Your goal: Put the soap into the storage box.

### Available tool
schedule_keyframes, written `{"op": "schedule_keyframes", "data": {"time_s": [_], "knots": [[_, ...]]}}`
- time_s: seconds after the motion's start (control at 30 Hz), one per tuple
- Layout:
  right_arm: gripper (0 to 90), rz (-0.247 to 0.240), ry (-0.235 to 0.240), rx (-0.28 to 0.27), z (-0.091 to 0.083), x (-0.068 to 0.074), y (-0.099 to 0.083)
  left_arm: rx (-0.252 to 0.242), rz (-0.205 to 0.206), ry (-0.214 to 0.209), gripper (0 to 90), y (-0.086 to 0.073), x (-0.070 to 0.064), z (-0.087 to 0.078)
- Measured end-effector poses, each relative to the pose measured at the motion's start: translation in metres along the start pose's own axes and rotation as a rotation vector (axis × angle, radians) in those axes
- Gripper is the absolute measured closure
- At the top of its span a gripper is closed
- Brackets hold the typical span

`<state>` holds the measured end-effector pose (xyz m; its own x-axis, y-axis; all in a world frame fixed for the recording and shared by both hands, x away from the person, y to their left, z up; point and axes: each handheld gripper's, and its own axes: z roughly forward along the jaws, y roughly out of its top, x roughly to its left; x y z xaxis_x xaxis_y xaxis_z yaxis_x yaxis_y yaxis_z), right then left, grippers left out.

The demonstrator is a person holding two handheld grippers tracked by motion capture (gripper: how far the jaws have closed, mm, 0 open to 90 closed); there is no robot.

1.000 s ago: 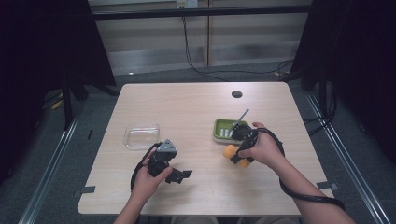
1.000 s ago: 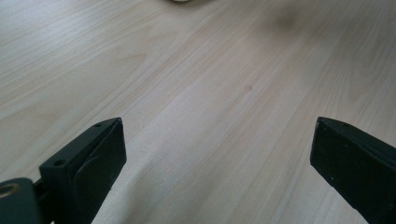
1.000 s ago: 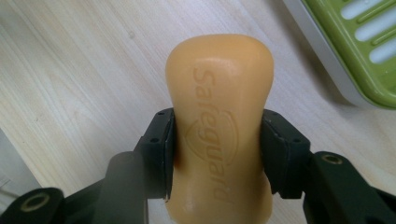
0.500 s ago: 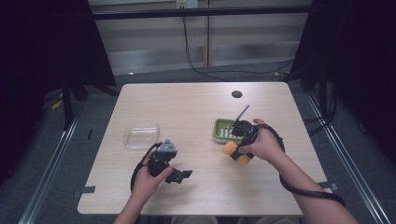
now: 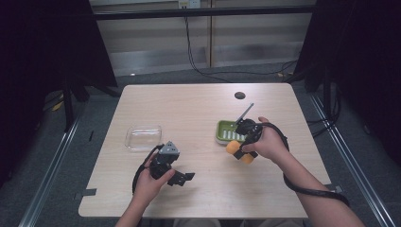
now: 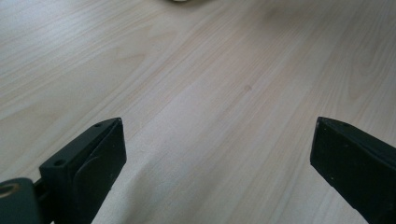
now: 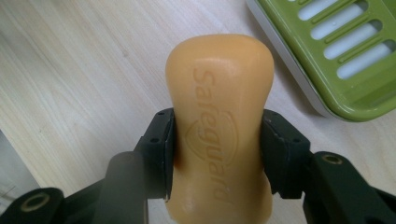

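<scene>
Fingers of R gripper [image 7: 217,149] clamp soap [image 7: 219,126] beside dish [image 7: 336,56]; L gripper [image 6: 217,154] fingers spread.

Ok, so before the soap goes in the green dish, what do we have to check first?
1. Right tongs squeeze the orange soap on both sides: ok, the jaws press its narrow middle.
2. Green soap dish has room: ok as far as the slotted part shows in the right gripper view; the rest cannot tell.
3. Soap is above the dish: not ok, it is beside the dish, over the wooden table.
4. Left tongs are out of the way: ok, open, with just table between them, apart from the dish.
5. Clear box is out of the path: ok, it sits on the other side of the table.
</scene>
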<state>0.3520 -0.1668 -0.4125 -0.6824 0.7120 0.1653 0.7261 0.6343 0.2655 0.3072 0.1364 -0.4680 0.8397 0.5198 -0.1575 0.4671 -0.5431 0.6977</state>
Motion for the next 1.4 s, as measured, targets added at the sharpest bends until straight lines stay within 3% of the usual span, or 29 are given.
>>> {"op": "schedule_keyframes", "data": {"time_s": [0.47,0.83,1.4], "knots": [[50.1,0.005,-0.010,0.008,-0.008,-0.007,0.003,0.018,0.005,-0.001,3.6,0.000,0.000,0.000],[50.1,0.015,-0.014,-0.001,-0.012,-0.011,0.007,0.005,0.001,-0.001,3.7,0.000,0.000,0.001],[50.2,0.000,-0.008,-0.008,-0.016,-0.016,0.018,0.011,0.000,-0.003,3.6,0.000,0.001,0.000]]}}
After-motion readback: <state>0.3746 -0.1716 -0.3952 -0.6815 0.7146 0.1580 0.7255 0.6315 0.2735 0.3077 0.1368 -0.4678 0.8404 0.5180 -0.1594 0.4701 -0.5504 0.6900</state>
